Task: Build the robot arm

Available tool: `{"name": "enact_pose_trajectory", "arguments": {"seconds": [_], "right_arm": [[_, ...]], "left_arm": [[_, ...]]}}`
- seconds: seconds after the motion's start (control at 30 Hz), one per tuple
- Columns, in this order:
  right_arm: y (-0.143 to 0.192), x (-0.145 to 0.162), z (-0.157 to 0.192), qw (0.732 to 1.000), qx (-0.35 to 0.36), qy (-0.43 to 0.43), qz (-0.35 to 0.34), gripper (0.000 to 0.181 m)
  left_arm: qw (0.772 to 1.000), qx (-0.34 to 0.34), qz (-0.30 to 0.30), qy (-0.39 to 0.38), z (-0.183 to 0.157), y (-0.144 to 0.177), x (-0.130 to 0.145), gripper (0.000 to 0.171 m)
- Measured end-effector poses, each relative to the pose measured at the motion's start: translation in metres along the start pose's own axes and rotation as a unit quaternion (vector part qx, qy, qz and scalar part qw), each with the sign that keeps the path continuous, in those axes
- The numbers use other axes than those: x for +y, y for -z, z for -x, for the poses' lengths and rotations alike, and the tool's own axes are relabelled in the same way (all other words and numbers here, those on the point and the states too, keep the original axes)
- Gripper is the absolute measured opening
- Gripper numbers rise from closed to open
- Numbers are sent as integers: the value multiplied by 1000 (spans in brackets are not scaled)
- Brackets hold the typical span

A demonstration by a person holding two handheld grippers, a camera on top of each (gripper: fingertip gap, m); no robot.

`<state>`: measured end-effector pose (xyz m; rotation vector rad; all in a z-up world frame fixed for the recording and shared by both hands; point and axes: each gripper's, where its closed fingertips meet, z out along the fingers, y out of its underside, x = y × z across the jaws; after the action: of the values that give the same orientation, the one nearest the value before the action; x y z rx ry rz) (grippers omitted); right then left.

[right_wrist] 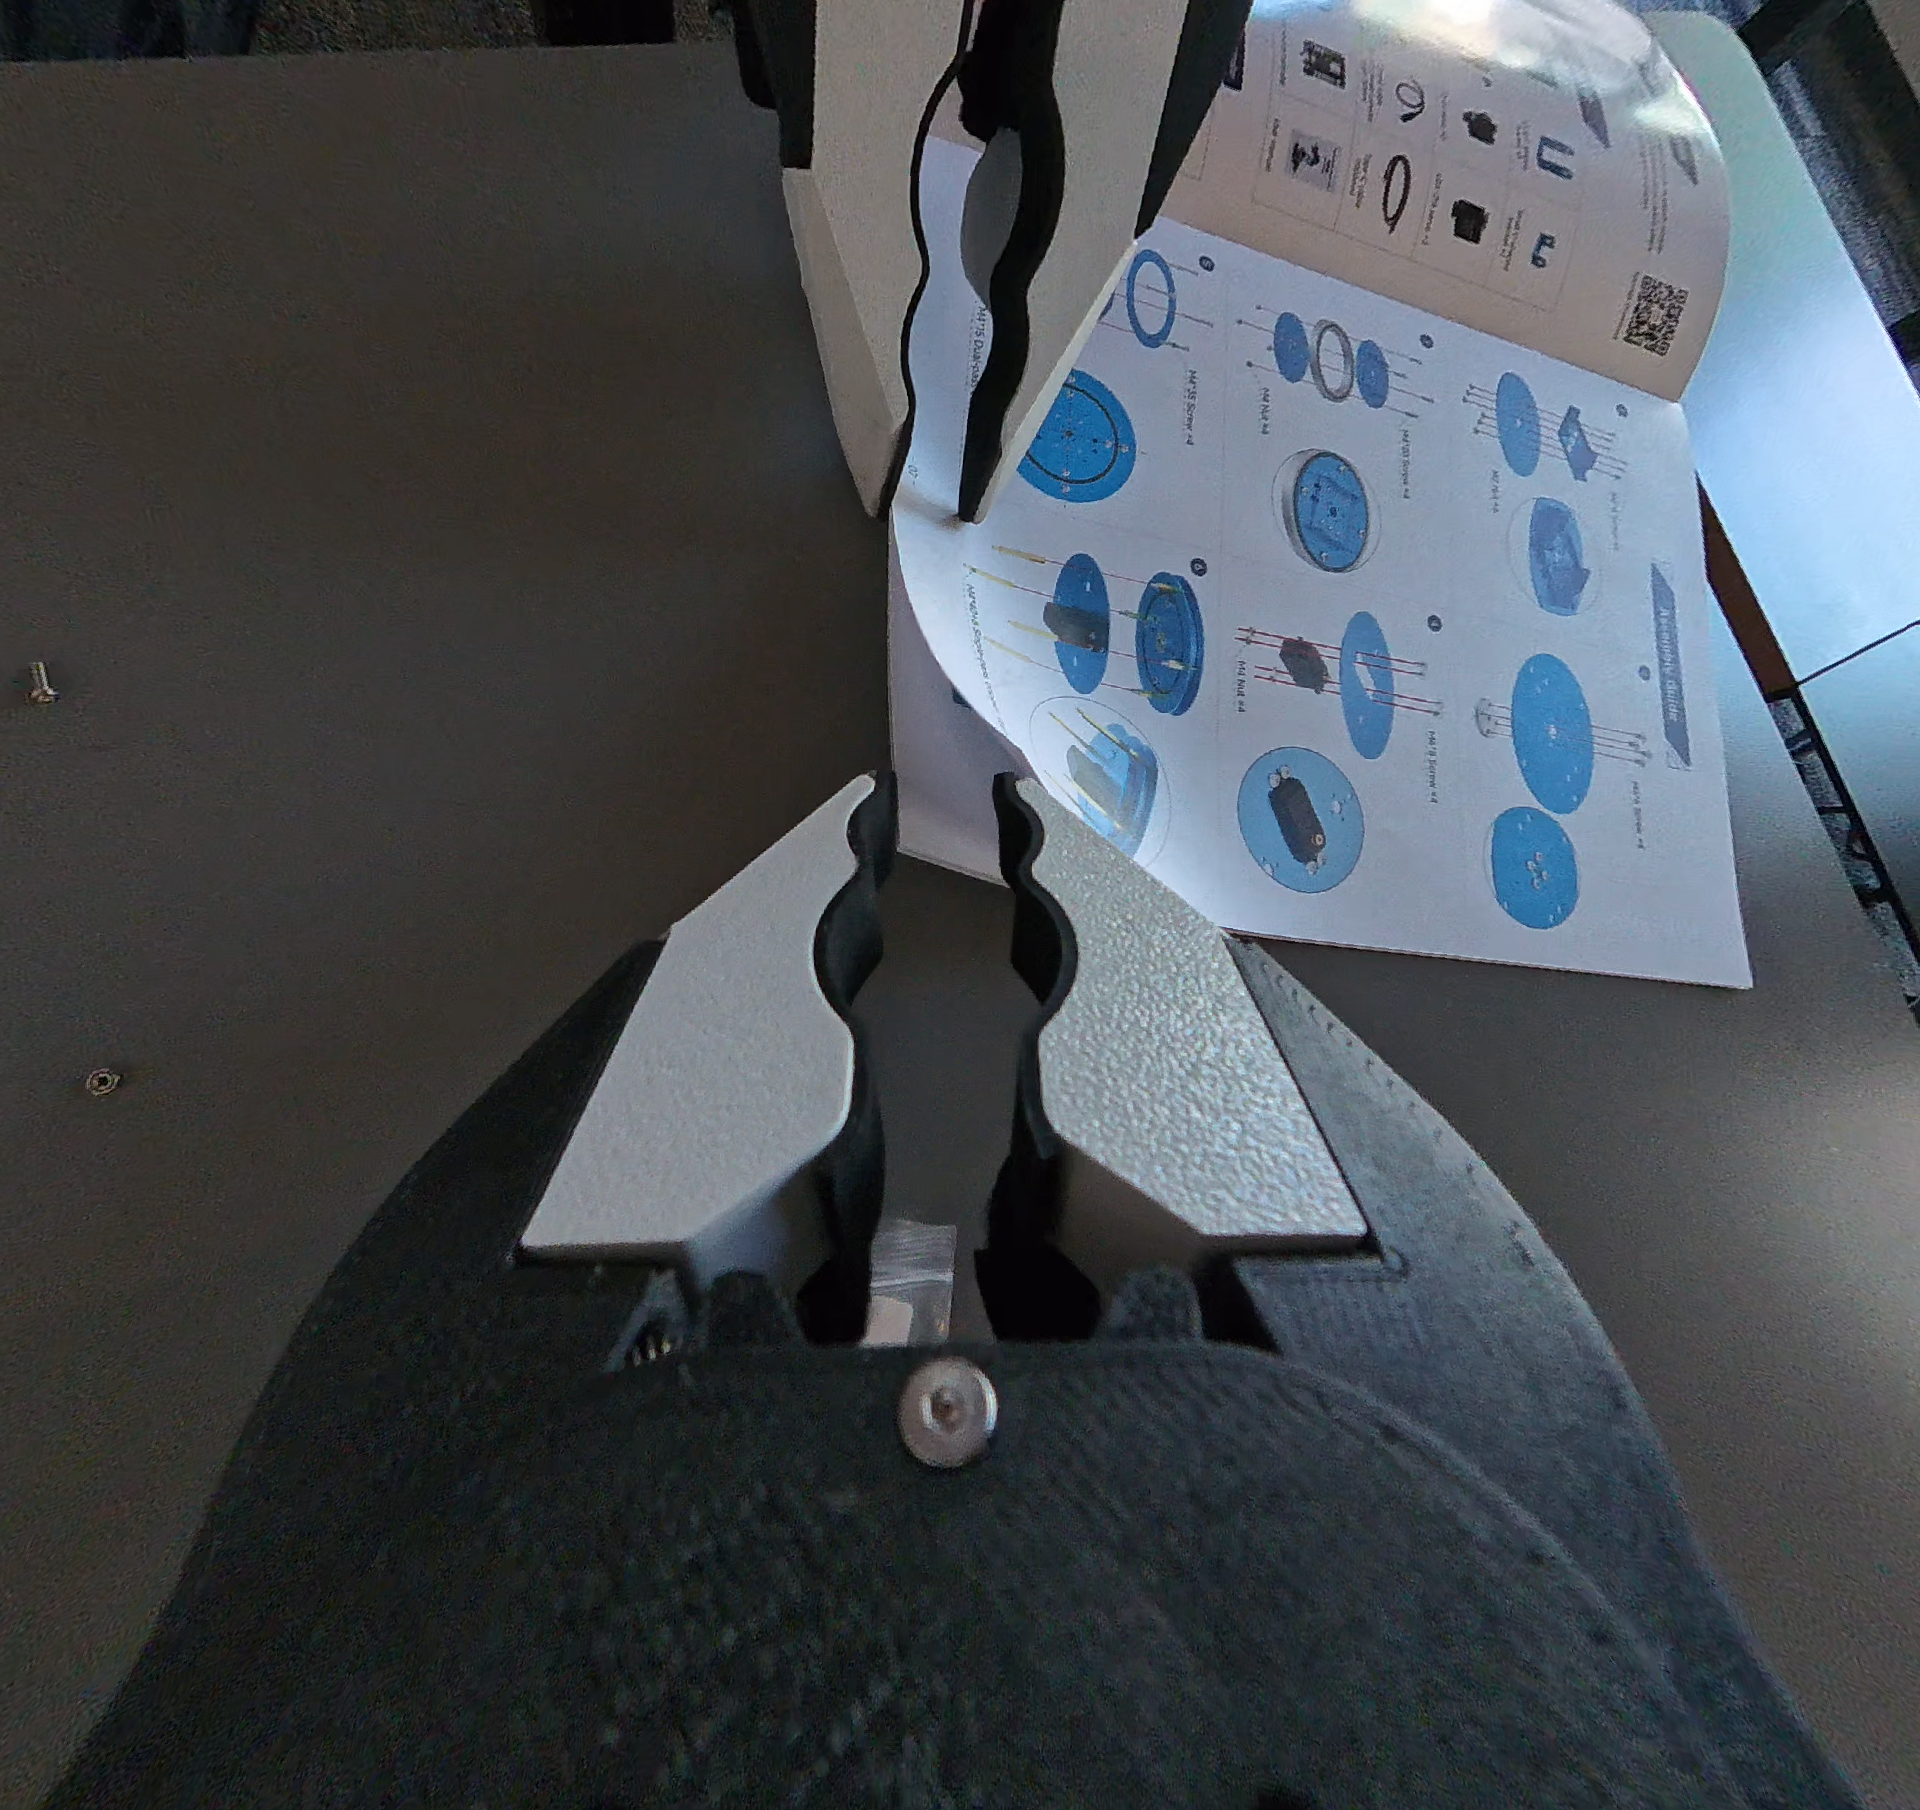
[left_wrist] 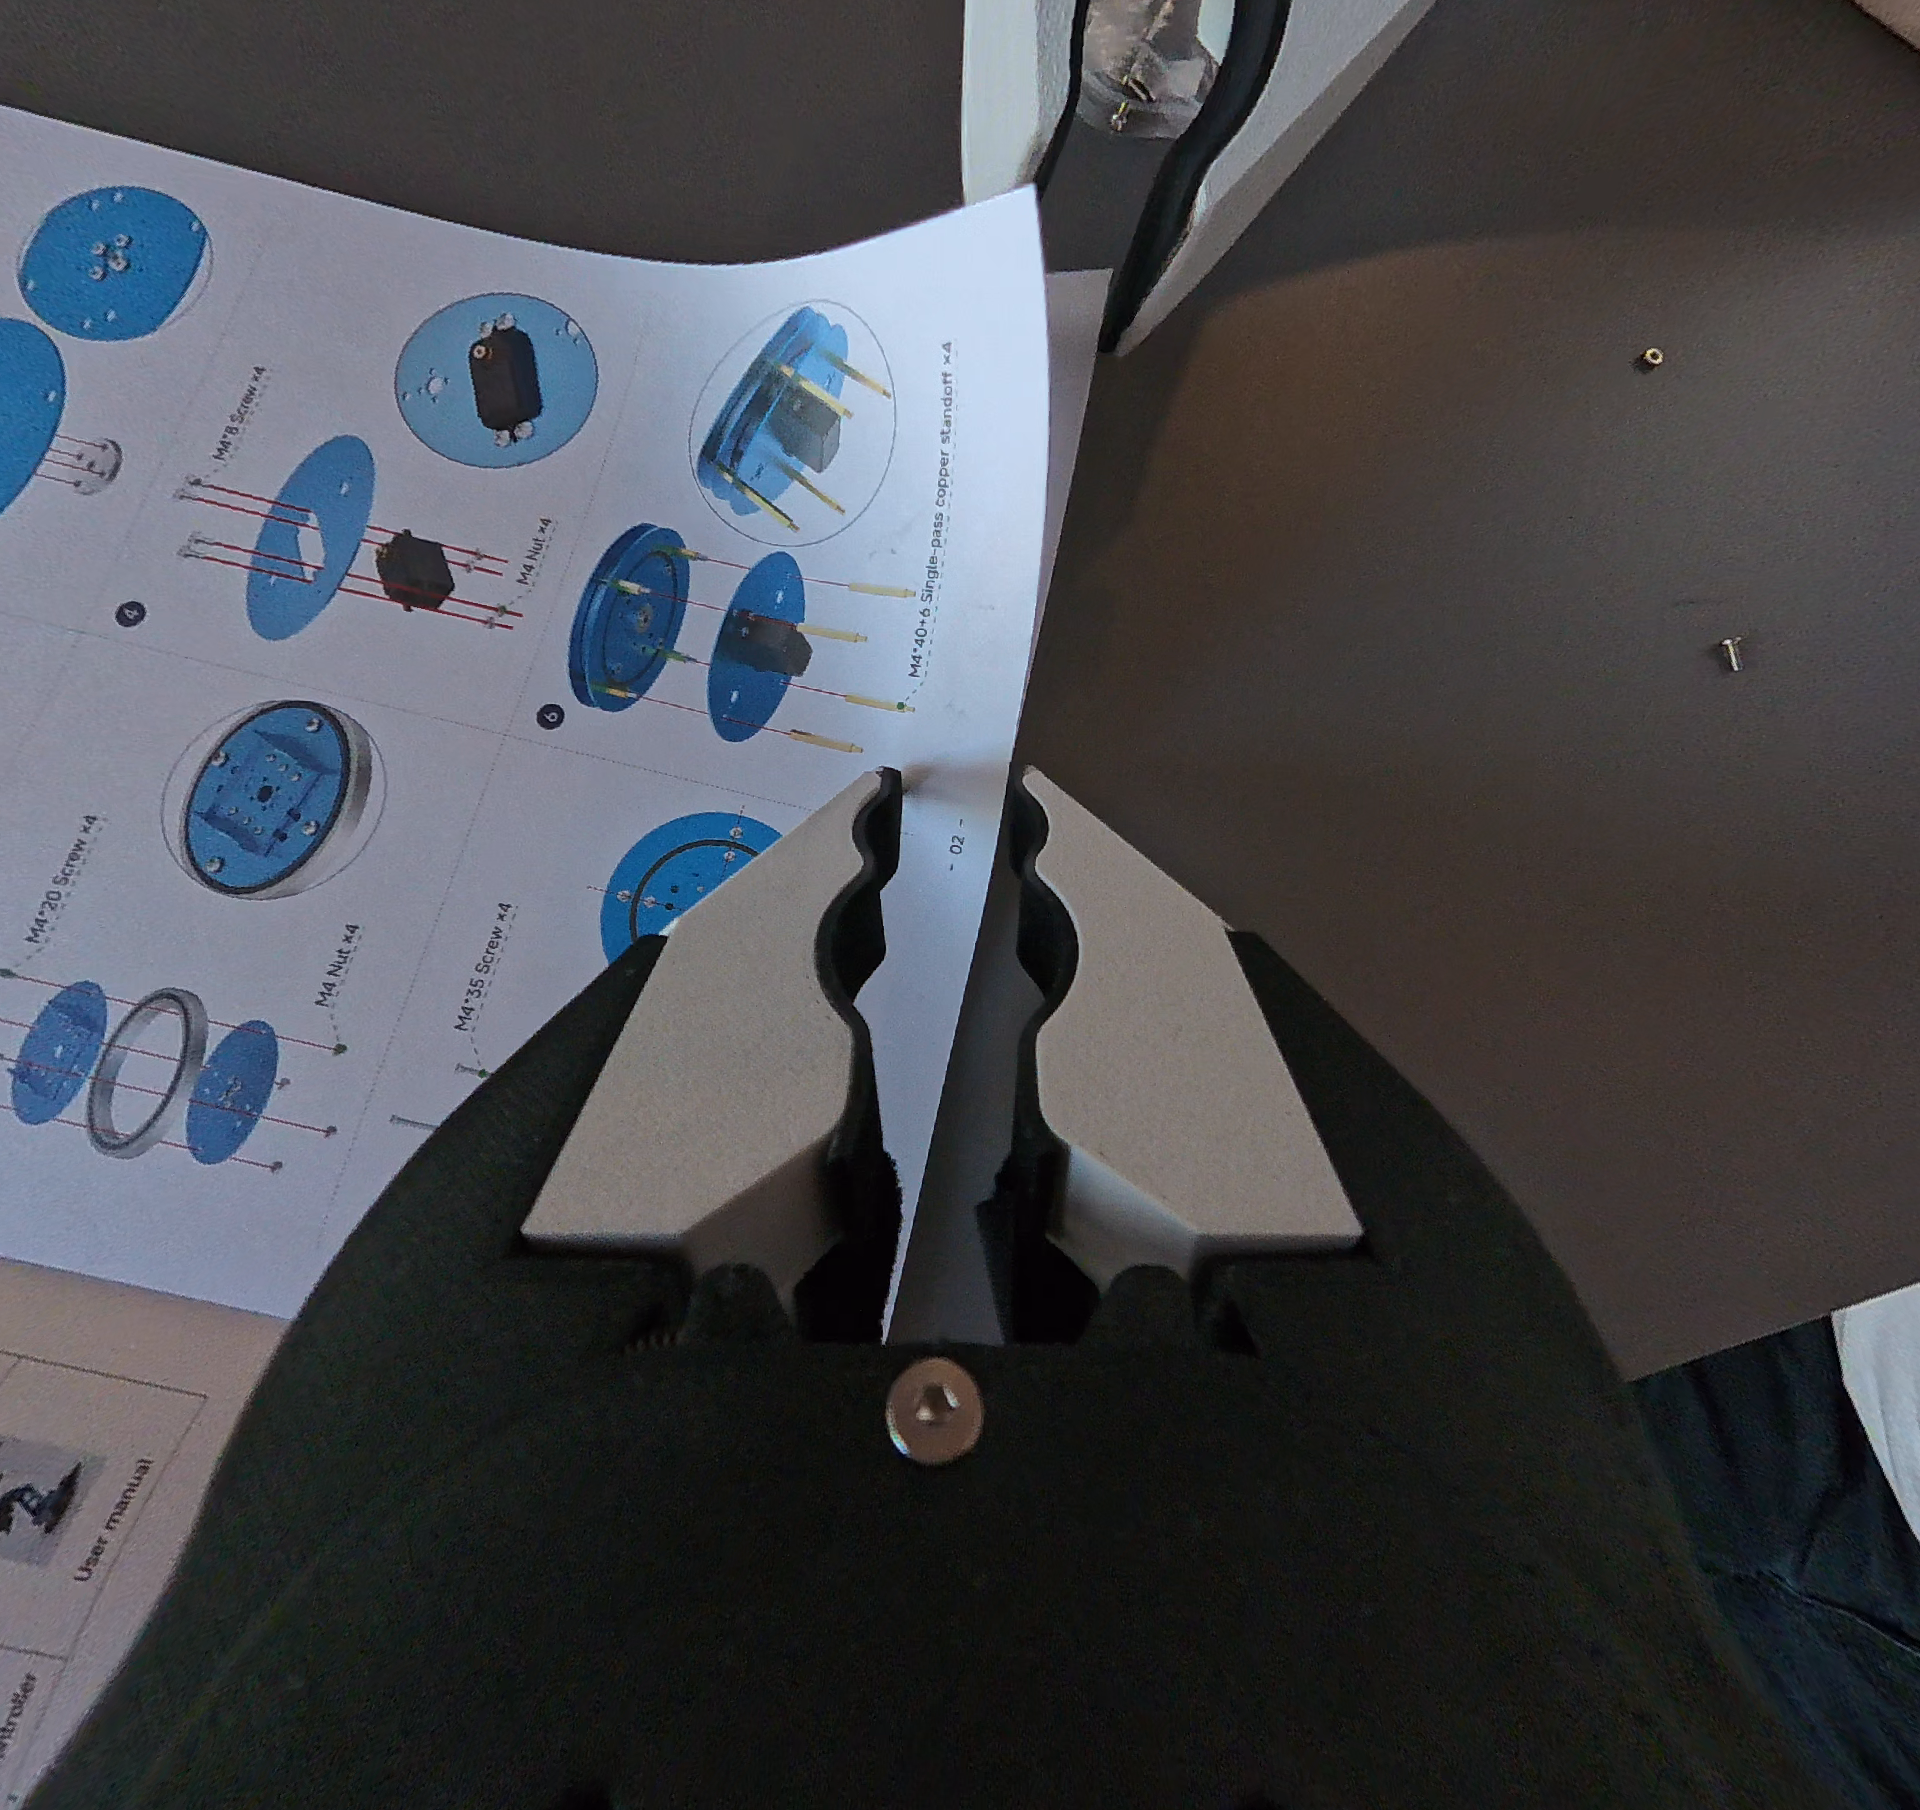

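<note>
An assembly manual [left_wrist: 520,617] with blue part drawings lies open on a dark grey table [left_wrist: 1455,825]. My left gripper [left_wrist: 954,778] has the right edge of its top page between its narrowly spaced jaws. The page is lifted and curls upward. In the right wrist view the manual [right_wrist: 1351,617] lies at the right and the left gripper [right_wrist: 925,517] comes down from the top onto the page's edge. My right gripper [right_wrist: 940,789] hovers just in front of the manual's near edge, jaws a narrow gap apart with nothing between them. It also shows at the top of the left wrist view [left_wrist: 1075,274].
A small brass nut [left_wrist: 1653,358] and a silver screw [left_wrist: 1730,654] lie loose on the bare table right of the manual. They also show in the right wrist view, the nut [right_wrist: 101,1082] and the screw [right_wrist: 40,685]. A pale second table [right_wrist: 1787,410] adjoins beyond the manual. About 8 cm separates my left fingertips from my right. Between my right fingertips and the small brass nut [left_wrist: 1653,358] there is roughly 15 cm.
</note>
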<state>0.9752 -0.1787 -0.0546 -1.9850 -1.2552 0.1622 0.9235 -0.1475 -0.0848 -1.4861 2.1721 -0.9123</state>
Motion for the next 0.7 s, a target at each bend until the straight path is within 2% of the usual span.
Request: {"name": "enact_pose_trajectory", "arguments": {"seconds": [0.7], "right_arm": [[-7, 8, 7, 1000, -24, -4, 21, 19]], "left_arm": [[1000, -10, 11, -17, -1, -1, 1, 19]]}}
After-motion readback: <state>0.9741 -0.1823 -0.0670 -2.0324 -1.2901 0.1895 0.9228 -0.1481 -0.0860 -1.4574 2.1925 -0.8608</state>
